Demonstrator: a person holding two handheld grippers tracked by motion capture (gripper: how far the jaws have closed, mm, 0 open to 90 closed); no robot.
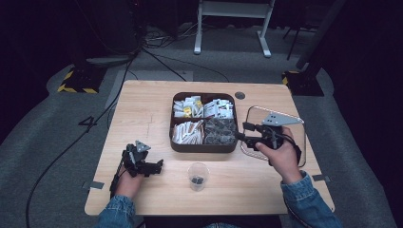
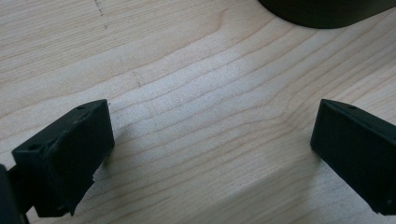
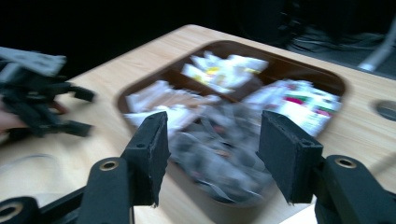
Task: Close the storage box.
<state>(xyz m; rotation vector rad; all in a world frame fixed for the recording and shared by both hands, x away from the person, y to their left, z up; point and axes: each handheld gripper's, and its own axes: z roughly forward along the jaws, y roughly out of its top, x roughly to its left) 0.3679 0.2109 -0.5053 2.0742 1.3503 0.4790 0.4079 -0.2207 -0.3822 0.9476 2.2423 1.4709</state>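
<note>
High view, left to right: my left gripper (image 1: 154, 166) rests on the wooden table (image 1: 142, 114), jaws apart and empty; a clear cup (image 1: 197, 175) stands near it. My right gripper (image 1: 243, 133), jaws apart and empty, hovers beside the tray (image 1: 203, 148) by its grey packets (image 1: 219, 130). No writing is legible. Dark room around.

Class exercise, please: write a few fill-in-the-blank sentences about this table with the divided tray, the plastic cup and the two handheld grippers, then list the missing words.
1. The brown tray is divided into ____ compartments.
2. The clear cup stands on the side of the tray ____ to the person.
3. The jaws of the left gripper stand apart over bare ____.
4. The right gripper points at the compartment of ____ packets.

Missing words: four; nearest; wood; dark
</note>
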